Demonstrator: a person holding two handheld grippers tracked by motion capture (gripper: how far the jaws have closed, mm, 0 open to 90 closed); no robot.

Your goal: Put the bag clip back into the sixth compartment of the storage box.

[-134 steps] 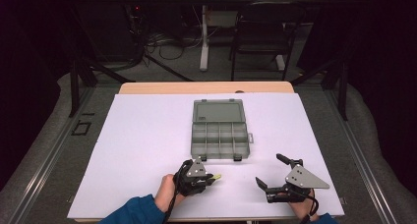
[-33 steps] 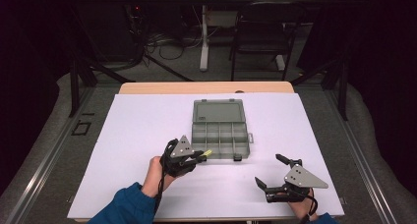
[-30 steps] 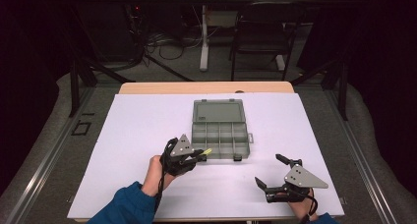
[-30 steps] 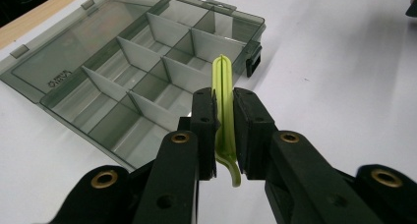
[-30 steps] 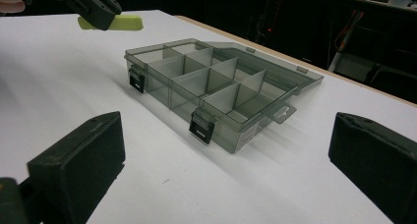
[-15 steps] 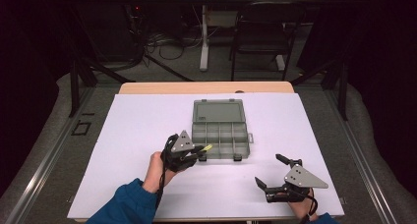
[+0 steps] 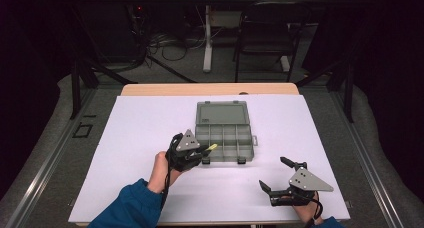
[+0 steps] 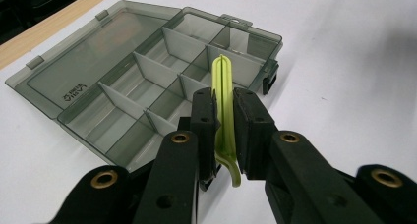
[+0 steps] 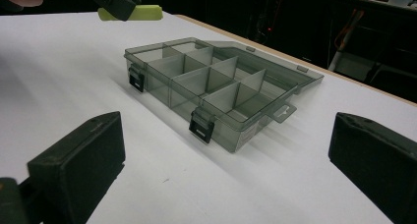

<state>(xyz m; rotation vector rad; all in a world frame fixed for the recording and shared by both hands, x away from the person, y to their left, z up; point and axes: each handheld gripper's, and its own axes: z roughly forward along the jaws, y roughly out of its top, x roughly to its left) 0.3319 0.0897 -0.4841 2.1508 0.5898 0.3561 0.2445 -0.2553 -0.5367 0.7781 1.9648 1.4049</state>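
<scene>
A smoky clear compartment box (image 7: pixel 223 135) lies open mid-table, its lid (image 7: pixel 221 112) flat behind it; the box (image 8: pixel 162 81) and the box (image 9: pixel 216 89) show several empty cells. My left gripper (image 7: pixel 204 151) hovers at the box's front-left corner, shut on a thin yellow-green clip (image 7: pixel 212 147). In the left gripper view the gripper (image 8: pixel 225 116) pinches the clip (image 8: pixel 224 96) upright over the near cells. My right gripper (image 7: pixel 276 178) rests open on the table at the front right, with nothing between the jaws of the gripper (image 9: pixel 221 150). The clip (image 9: pixel 142 12) shows top left there.
White sheet (image 7: pixel 140 128) covers the table, with a wooden edge (image 7: pixel 165 89) at the back. Two black latches (image 9: pixel 201 128) sit on the box's front wall. A chair (image 7: pixel 267 33) and cables stand beyond the table.
My left gripper carried the clip up and to the right, from the table's front to the box's front-left corner. The right gripper stayed put.
</scene>
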